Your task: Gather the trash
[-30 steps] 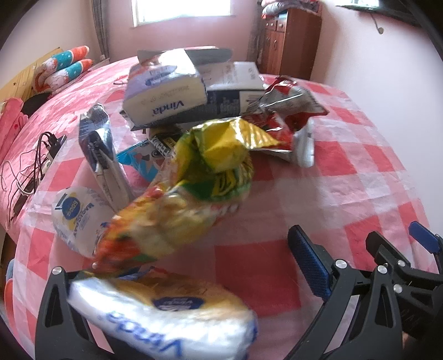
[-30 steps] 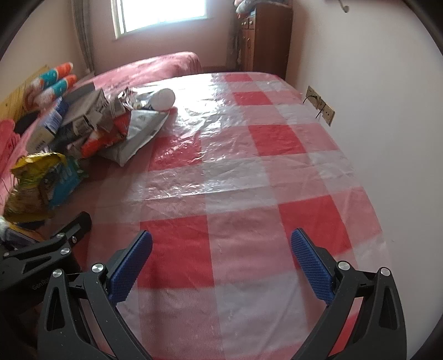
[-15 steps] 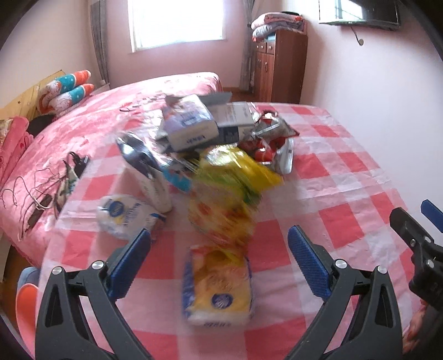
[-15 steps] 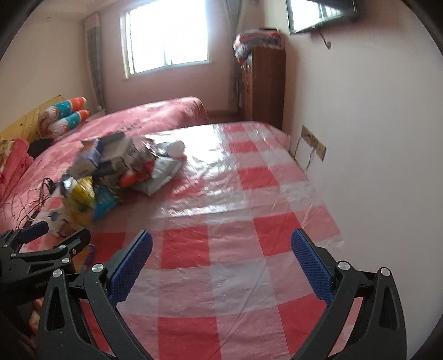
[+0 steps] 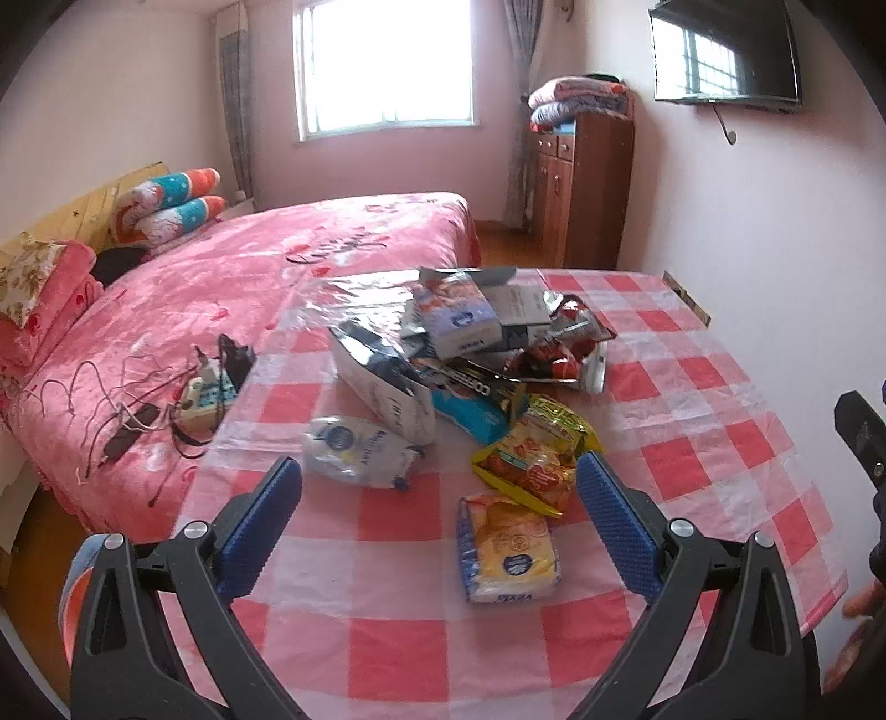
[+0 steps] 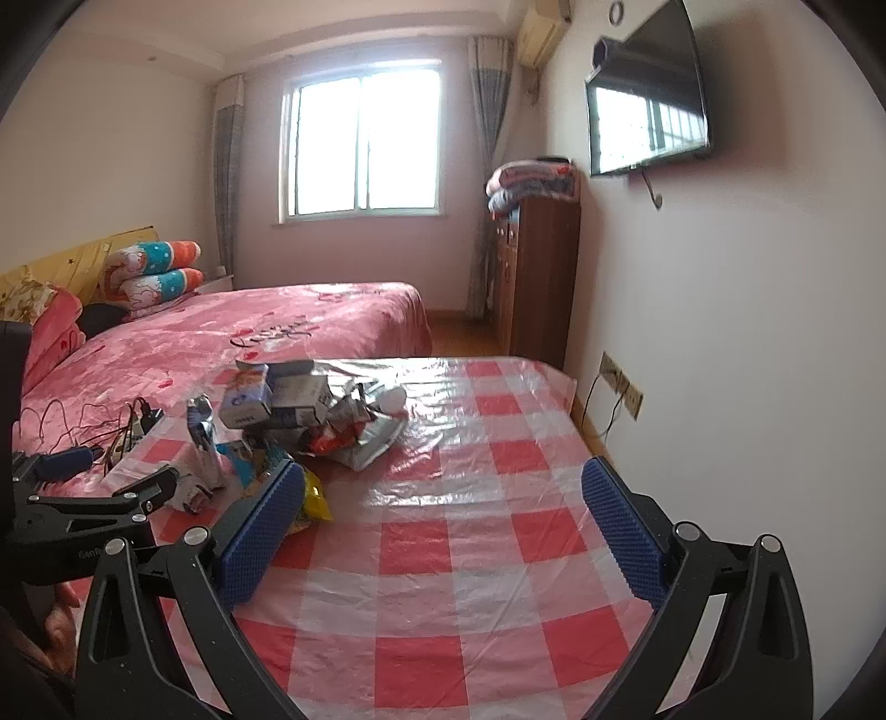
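Observation:
A pile of trash (image 5: 476, 332) lies on the red-checked table (image 5: 720, 443): boxes, foil bags and wrappers. Nearer lie a yellow tissue pack (image 5: 506, 545), a yellow-red snack bag (image 5: 534, 454) and a white tissue pack (image 5: 357, 451). My left gripper (image 5: 440, 523) is open and empty, raised above the table's near edge, the yellow tissue pack between its fingers in view. My right gripper (image 6: 443, 531) is open and empty, raised over the table's right half; the pile (image 6: 310, 410) is to its far left.
A pink bed (image 5: 249, 277) stands left of the table, with a power strip and cables (image 5: 183, 399) on its edge. A wooden cabinet (image 5: 581, 177) and a wall TV (image 5: 725, 52) are at the right wall. A wall socket (image 6: 623, 385) sits beside the table.
The left gripper opened and let go the yellow tissue pack, which now lies on the table. Both grippers have pulled up and back from the table.

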The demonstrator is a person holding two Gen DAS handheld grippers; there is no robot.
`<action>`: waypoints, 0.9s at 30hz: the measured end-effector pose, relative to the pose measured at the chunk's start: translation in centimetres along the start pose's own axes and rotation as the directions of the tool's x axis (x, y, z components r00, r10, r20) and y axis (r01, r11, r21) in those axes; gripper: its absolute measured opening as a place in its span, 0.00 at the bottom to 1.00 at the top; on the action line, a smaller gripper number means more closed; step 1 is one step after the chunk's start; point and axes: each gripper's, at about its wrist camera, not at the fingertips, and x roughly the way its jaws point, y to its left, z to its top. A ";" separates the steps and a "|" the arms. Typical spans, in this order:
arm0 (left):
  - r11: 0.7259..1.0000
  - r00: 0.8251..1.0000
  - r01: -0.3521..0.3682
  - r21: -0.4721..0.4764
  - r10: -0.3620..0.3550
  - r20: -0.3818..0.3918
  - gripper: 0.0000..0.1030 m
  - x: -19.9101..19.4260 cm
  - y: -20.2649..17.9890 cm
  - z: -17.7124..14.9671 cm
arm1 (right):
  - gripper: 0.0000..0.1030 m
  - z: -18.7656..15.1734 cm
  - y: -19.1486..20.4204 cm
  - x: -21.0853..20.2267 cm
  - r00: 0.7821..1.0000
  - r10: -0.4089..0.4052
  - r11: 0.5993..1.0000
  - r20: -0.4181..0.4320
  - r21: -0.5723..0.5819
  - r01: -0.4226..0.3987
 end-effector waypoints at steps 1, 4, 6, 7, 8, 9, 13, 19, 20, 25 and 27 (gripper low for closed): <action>1.000 1.000 0.002 -0.003 -0.002 0.004 0.96 -0.4 0.3 0.0 | 0.96 0.2 0.2 -0.5 1.000 0.003 1.000 0.008 -0.005 -0.003; 1.000 1.000 0.002 -0.012 -0.002 0.024 0.96 -1.7 1.0 0.0 | 0.96 0.4 0.5 -1.4 1.000 0.017 1.000 0.021 -0.007 -0.017; 1.000 0.999 -0.004 -0.014 0.005 0.040 0.96 -2.5 1.3 0.0 | 0.96 0.5 0.8 -2.0 0.999 0.025 1.000 0.030 -0.014 -0.024; 1.000 0.999 -0.009 -0.015 0.010 0.050 0.96 -3.0 1.4 0.0 | 0.96 0.6 1.0 -2.4 0.999 0.025 0.999 0.036 -0.021 -0.025; 1.000 0.998 -0.013 -0.016 0.014 0.057 0.96 -3.3 1.6 0.1 | 0.96 0.7 1.3 -2.6 0.999 0.023 0.999 0.039 -0.027 -0.022; 1.000 0.998 -0.015 -0.018 0.016 0.067 0.96 -3.7 1.8 0.1 | 0.96 0.8 1.6 -2.9 0.999 0.019 0.999 0.047 -0.035 -0.018; 1.000 0.996 -0.008 -0.029 0.011 0.091 0.96 -5.0 2.3 0.2 | 0.96 0.9 2.3 -4.2 0.997 0.011 0.998 0.074 -0.055 -0.007; 0.999 0.994 -0.006 -0.037 0.010 0.111 0.96 -6.2 2.8 0.1 | 0.96 1.2 2.8 -6.1 0.992 -0.002 0.998 0.126 -0.068 0.011; 0.999 0.994 -0.005 -0.040 0.009 0.112 0.96 -6.3 2.8 0.1 | 0.96 1.3 2.9 -6.3 0.991 -0.003 0.998 0.135 -0.070 0.012; 0.999 0.993 -0.003 -0.054 0.009 0.119 0.96 -6.8 3.2 -0.1 | 0.96 1.6 3.1 -7.6 0.985 -0.002 0.997 0.171 -0.075 0.015; 0.998 0.993 -0.004 -0.056 0.011 0.119 0.96 -6.9 3.3 -0.1 | 0.96 1.7 3.1 -8.0 0.983 0.000 0.997 0.181 -0.074 0.013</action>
